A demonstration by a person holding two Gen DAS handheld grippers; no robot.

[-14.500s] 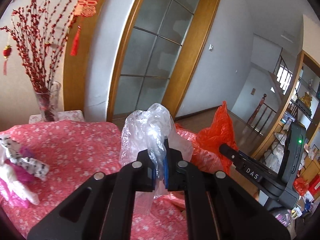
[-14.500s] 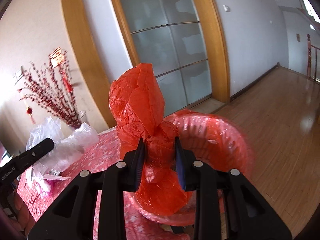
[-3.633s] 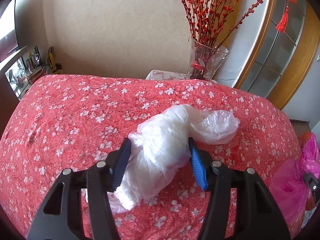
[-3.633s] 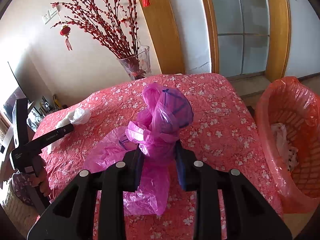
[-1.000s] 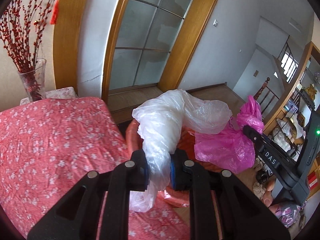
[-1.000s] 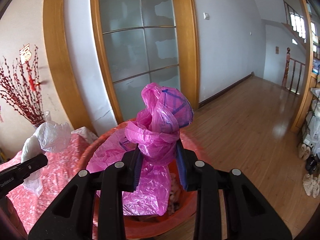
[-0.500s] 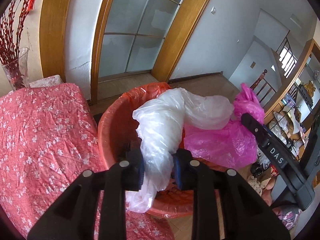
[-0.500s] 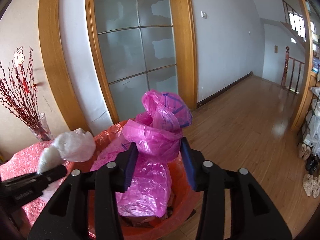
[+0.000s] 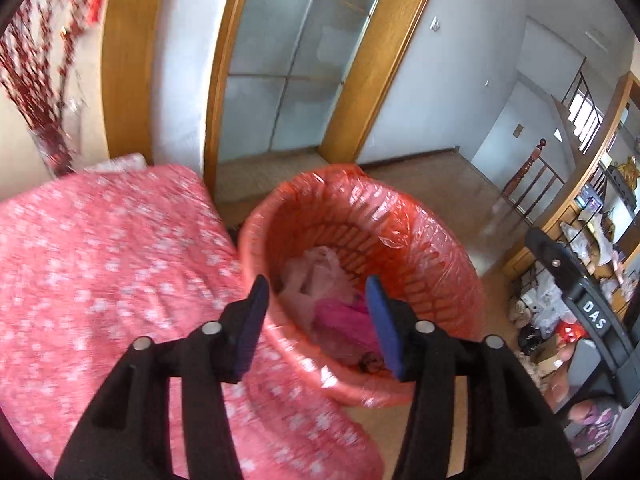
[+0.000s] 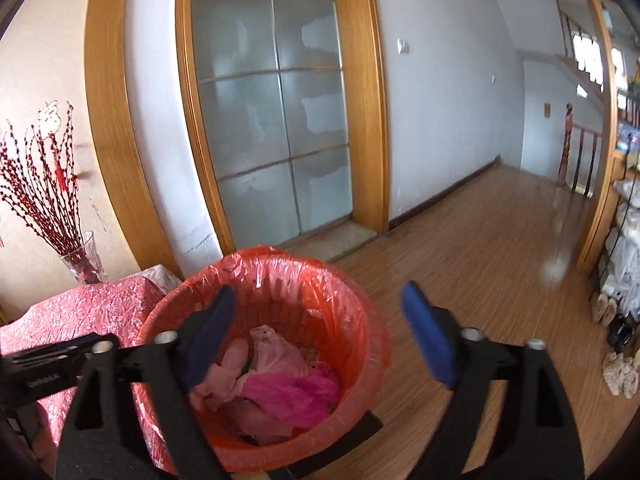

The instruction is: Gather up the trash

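Opening both sets of jaws over the bin, I have let go of what I carried a second ago. My left gripper held the white plastic bag then; now its jaws are spreading with nothing between them, and the white bag lies down inside the orange-lined basket. My right gripper had the pink bag pinched between its pads; now its jaws are opening wide and empty, and the pink bag rests on the heap in the basket, beside the white bag. The basket stands on the wooden floor just beside the table with the red flowered cloth. Half a second ago both bags were above the rim; now they sit below it.
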